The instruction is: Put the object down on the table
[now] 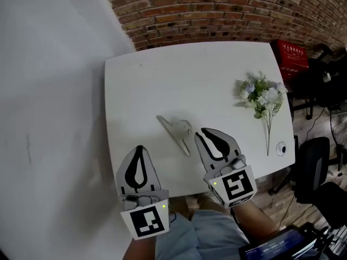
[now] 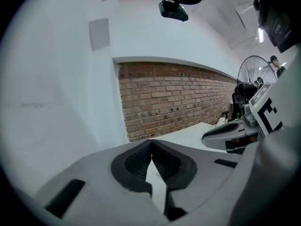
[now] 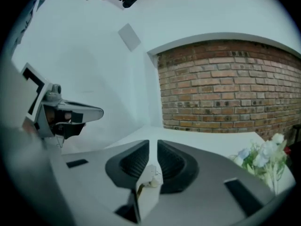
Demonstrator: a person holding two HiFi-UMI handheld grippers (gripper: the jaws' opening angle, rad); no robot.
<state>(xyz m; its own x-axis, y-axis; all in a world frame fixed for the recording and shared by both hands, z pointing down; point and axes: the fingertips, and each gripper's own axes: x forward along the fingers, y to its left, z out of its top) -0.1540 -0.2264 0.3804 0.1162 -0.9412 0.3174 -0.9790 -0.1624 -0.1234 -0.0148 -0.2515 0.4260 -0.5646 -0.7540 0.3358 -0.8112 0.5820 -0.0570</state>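
Table (image 1: 162, 80), white and mostly bare, takes up the middle of the head view, with flowers (image 1: 263, 96) lying at its upper right.

Both tools hang over its near edge. The left gripper (image 1: 140, 149) sits at the lower left, and its own view shows the two tips meeting with nothing between them. The right gripper (image 1: 205, 134) sits just right of centre. Its jaws stand a narrow slit apart and the pads press on nothing.

The object (image 1: 174, 133) lies flat on the table at the centre of the head view. It is pale and slim, with a lumpy head and a thin stalk. From where I stand it looks put down and let go.

Its long axis runs on a slant, from upper left down to lower right, and the lower end finishes close to the left flank of the right gripper. So it lies just left of that tool's tips, beside them rather than between them. In the right gripper view the head shows low down in the wedge-shaped opening between the jaws, against the white top below.

The right gripper is plainly the nearer of the two. The left gripper is well apart, off toward the lower left.

A round thing (image 1: 280, 148) near the table's right edge is too small to make out.
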